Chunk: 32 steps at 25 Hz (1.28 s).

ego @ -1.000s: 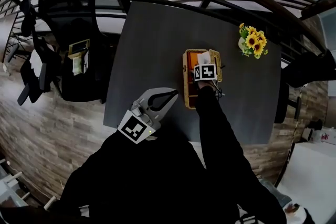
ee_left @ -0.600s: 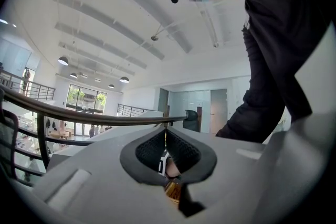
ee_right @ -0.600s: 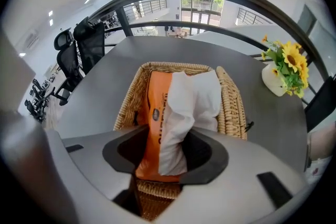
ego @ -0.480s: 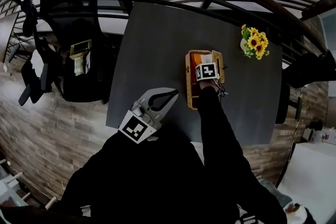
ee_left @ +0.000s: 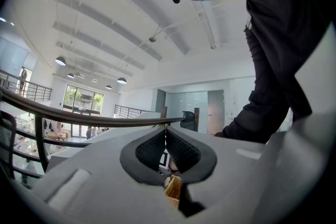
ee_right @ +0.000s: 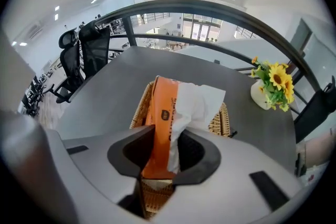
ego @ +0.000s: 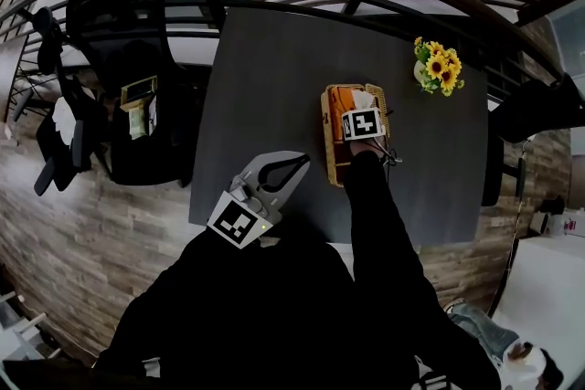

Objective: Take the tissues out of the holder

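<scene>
Right gripper, jaws just closing, clamps orange plastic tissue pack, tilted half-out of woven wicker holder. Risk: pack snags, dragging light holder along. Left gripper jaws together, empty, well apart.

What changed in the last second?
The right gripper has just been closing its jaws and now clamps the tissue pack, which stands up out of the basket. The left gripper, shut, the basket and the flowers stayed put.
</scene>
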### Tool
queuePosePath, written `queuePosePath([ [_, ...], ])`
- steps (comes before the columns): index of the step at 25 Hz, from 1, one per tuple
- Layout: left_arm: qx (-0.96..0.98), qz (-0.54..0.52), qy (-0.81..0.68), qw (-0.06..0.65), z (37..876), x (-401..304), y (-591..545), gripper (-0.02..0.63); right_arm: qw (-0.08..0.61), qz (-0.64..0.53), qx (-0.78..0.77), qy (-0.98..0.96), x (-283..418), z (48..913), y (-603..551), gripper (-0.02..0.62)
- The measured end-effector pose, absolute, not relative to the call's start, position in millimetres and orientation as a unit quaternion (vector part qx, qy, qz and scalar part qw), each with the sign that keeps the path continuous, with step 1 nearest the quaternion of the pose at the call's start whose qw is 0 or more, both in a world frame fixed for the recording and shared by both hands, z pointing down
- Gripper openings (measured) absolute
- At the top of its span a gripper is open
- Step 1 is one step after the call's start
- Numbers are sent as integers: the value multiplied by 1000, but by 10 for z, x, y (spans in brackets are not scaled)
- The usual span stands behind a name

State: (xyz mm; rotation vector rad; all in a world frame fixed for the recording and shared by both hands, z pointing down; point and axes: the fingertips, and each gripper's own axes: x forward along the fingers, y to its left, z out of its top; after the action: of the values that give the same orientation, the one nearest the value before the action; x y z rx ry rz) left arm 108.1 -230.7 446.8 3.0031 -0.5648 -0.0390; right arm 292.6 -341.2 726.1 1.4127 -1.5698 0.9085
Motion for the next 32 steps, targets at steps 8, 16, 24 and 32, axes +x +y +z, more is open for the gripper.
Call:
queuePosePath([
  [8, 984, -24, -175, 38, 4363, 1017, -2240, 8, 401, 329, 576, -633, 2926, 6804, -3352, 117],
  [16, 985, -33, -167, 30, 4282, 876, -2165, 8, 399, 267, 578, -660, 2628, 6246, -3245, 117],
  [24, 983, -40, -179, 12, 4234, 502, -1916, 8, 412, 215, 539, -702, 1900, 5988, -2871, 117],
  [32, 981, -22, -191, 16, 4449, 5, -1682, 8, 467, 169, 466, -733, 1003, 6335, -2341, 117],
])
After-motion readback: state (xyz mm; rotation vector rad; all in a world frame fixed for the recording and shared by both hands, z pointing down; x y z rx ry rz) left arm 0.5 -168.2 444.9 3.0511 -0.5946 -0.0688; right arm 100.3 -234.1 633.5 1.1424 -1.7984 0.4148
